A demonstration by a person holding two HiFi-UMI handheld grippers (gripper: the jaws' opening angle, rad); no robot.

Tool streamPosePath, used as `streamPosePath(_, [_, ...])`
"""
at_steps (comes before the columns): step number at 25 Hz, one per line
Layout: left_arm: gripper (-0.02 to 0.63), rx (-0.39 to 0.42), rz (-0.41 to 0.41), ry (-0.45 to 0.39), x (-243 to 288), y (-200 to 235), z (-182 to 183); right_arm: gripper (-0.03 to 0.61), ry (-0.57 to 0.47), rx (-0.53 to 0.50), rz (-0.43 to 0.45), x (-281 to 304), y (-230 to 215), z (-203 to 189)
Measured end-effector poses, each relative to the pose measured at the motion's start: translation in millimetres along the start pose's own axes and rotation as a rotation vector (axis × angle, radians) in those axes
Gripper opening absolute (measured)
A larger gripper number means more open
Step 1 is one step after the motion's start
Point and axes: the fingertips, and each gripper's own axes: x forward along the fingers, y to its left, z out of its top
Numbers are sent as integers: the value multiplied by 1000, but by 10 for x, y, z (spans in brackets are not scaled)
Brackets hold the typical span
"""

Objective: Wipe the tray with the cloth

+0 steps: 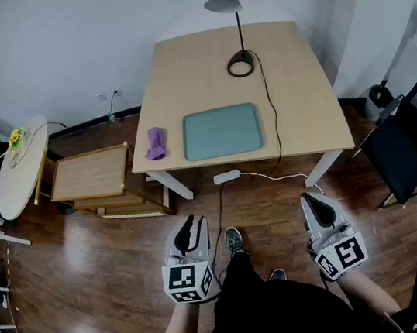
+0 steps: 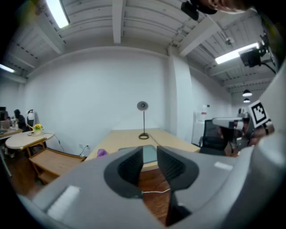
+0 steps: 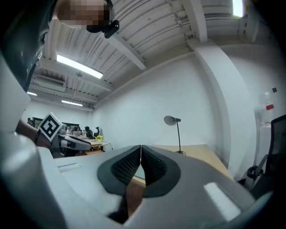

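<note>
"Grey-green flat rectangular tray: where does it lie?" (Student)

"At the near middle of the light wooden tabletop, long side towards the person. The small crumpled purple cloth lies just beside its left edge, apart from it. A black desk lamp stands at the far side, with its cable running down past the tray's right edge." (Tutor)

"And the two tools?" (Student)

"Both are held low over the wooden floor, well short of the table. The left gripper has its jaws only a narrow slit apart, with nothing between them. The right gripper has its jaws closed tip to tip, also empty." (Tutor)

"So which step is in hand, and how is it done well?" (Student)

"Judged from this, it is the approach, since the cloth is untouched. The left gripper is on the cloth's side, so it should open wide and come down over the bunched top. It should pinch enough fabric that a fold hangs free for wiping. The right gripper could press a tray corner so the tray does not slide. Strokes should stay clear of the lamp cable." (Tutor)
</note>
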Motion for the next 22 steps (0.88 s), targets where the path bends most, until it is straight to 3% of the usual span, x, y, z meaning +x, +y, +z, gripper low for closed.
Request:
streamPosePath(7, [128,-55,175,123,1263,1663,-369,6,77,-16,-104,900,-534,-389])
streamPosePath(12, [192,-150,274,350,2289,2829,-809,6,263,117,-175,1755,-962,-916])
streamPosePath(16, [204,-183,258,547,2802,3288,-1287,8,454,173,-205,2189,-1179,-1549])
streamPosePath(22, [209,-174,175,726,3175,3402,-1754,89,710,218,-233,2556,-1406,-2416])
